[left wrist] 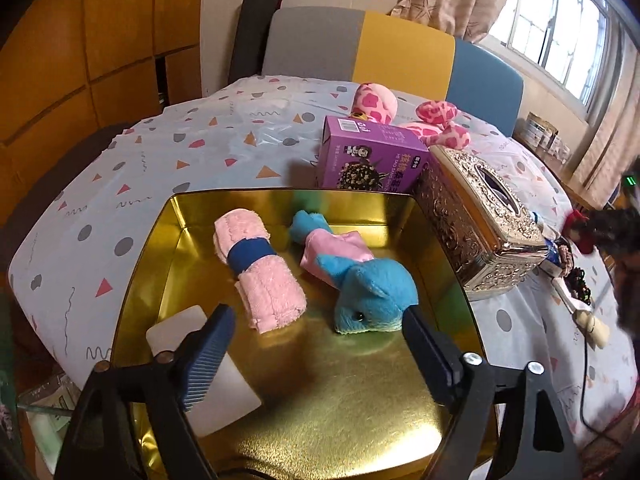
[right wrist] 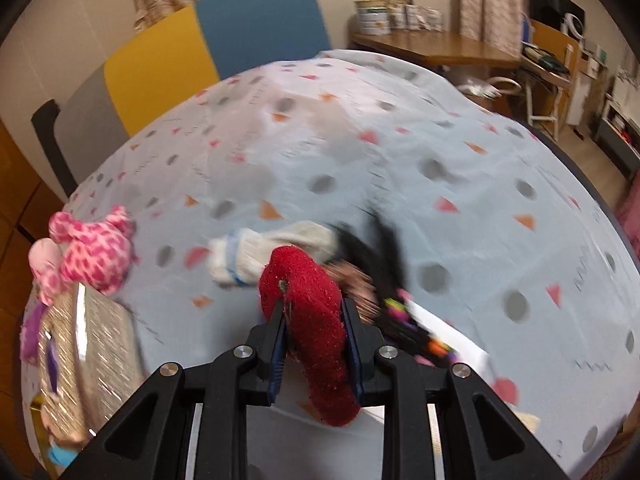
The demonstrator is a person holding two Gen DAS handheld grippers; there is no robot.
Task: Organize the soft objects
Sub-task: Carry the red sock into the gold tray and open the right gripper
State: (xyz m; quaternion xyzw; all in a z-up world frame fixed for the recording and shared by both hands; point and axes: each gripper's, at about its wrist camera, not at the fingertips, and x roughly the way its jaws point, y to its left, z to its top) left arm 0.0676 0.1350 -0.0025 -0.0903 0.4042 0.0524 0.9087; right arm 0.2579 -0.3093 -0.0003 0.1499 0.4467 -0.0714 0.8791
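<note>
Gold tin tray (left wrist: pixel 360 412) lies under the left tongs (left wrist: pixel 316 326), whose jaws stand wide apart, holding nothing. Just past them in the tray lie a rolled pink towel (left wrist: pixel 260 272) and a blue plush toy (left wrist: pixel 372 288), side by side. The right tongs (right wrist: pixel 314 312) are clamped on a red sock (right wrist: pixel 316 320) above the worktop (right wrist: pixel 460 168); a pink spotted plush (right wrist: pixel 92 252) lies farther off.

I see the worktop (left wrist: pixel 192 152) under a pale patterned cover. Directly on it: a gold tin tray (left wrist: pixel 360 400), purple box (left wrist: pixel 370 156), embossed silver tissue box (left wrist: pixel 480 228), pink spotted plush (left wrist: pixel 432 120), rolled grey sock (right wrist: pixel 276 248).
</note>
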